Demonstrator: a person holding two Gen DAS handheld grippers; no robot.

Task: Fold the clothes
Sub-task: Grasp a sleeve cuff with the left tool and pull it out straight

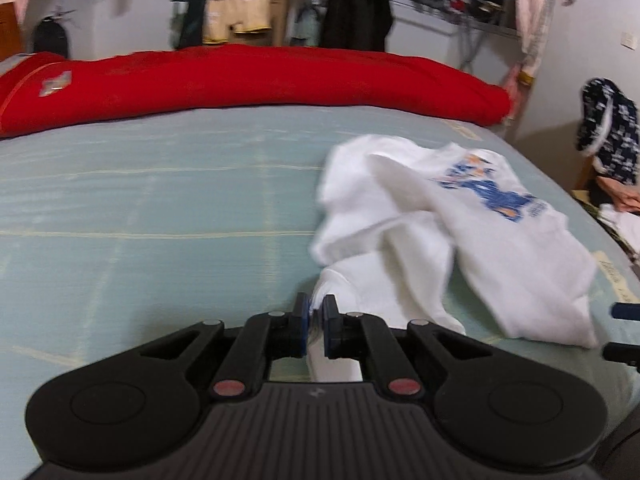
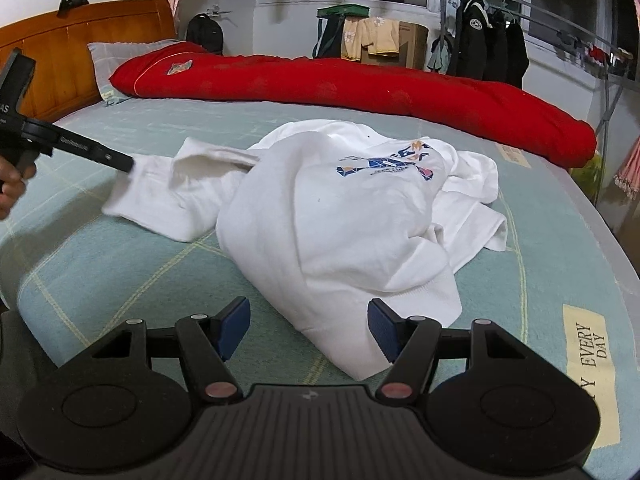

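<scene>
Left wrist view: the left gripper (image 1: pixel 315 311) is clamped on a sleeve end of the crumpled white printed sweatshirt (image 1: pixel 460 216), right of centre on the pale green checked bedcover (image 1: pixel 140 208); spreading is judged under way. A long red quilt (image 1: pixel 240 80) lies behind.

Right wrist view: the right gripper (image 2: pixel 308 330) stands wide open at the hem, centre-low in frame, holding nothing; a hem pinch is judged next. A wooden headboard (image 2: pixel 80 40) shows upper left.

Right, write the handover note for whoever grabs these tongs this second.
Left tongs: shut on the cuff end of the white sweatshirt's sleeve, drawn out to the left across the bed.
Right tongs: open, empty, pads either side of the sweatshirt's near hem, not gripping.
Sweatshirt: crumpled in a heap mid-bed, blue print facing up, the rest bunched to the right. Red quilt lies along the far side.
Done: only the sleeve grab.
Left: spread it flat, then all the folds.
</scene>
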